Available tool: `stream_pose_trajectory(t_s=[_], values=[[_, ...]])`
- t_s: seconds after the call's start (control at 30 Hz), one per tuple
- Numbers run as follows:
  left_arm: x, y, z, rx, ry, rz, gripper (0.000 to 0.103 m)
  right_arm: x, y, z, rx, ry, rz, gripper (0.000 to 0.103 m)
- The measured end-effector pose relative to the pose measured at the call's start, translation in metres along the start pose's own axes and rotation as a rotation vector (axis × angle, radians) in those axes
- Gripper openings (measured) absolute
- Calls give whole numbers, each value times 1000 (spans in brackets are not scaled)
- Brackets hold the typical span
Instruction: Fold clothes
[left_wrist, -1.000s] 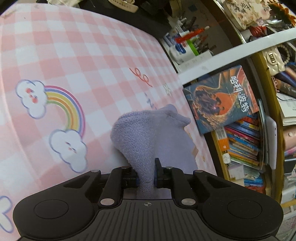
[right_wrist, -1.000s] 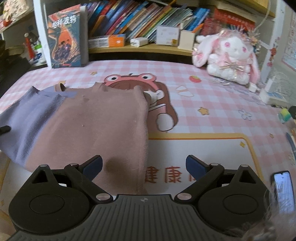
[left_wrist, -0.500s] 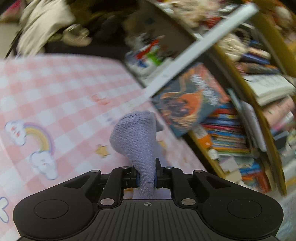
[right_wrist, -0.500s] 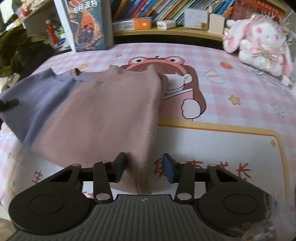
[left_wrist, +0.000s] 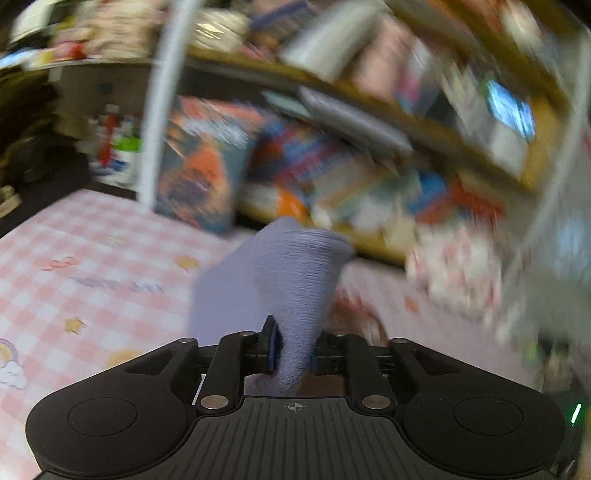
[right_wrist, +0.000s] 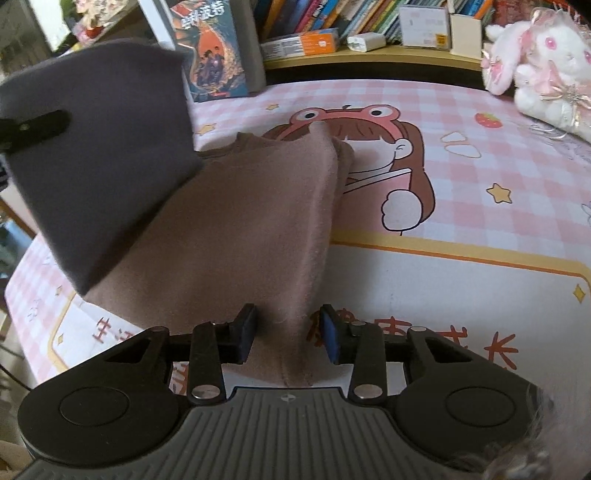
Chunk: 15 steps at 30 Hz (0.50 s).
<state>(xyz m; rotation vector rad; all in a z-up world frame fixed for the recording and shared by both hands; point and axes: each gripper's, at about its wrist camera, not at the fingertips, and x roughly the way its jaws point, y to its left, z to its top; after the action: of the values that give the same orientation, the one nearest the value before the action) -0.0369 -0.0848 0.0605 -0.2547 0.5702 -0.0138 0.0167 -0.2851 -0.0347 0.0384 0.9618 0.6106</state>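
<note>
Purple sleeve (right_wrist: 103, 147) lifted; writing blurred.

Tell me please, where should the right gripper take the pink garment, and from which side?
Take the pink garment at its near hem, coming in low from the near edge of the table. The hem bunches into a ridge that already lies between the right gripper's open jaws, while the left gripper holds the purple end lifted.

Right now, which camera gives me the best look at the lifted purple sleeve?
The right wrist view: it shows the purple sleeve raised, sharp, hanging broad above the pink body. The left wrist view is motion-blurred and shows only a bunched part of it pinched in the left tongs.
</note>
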Motion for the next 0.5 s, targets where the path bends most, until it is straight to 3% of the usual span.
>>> stream_pose_trajectory(t_s=[0.1,0.17,0.23,0.5], values=[[23,-30,-19,129,139,-17,30,-3,-5,-3,-12,1,35,35],[31,-43,-31,185,177,7,37,-7,-10,-5,-15,4,49,35],[34,-50,-38,194,188,14,47,-10,-14,-8,-19,7,59,37],[24,-68,-44,188,162,14,56,-25,-23,-14,-52,-2,73,40]])
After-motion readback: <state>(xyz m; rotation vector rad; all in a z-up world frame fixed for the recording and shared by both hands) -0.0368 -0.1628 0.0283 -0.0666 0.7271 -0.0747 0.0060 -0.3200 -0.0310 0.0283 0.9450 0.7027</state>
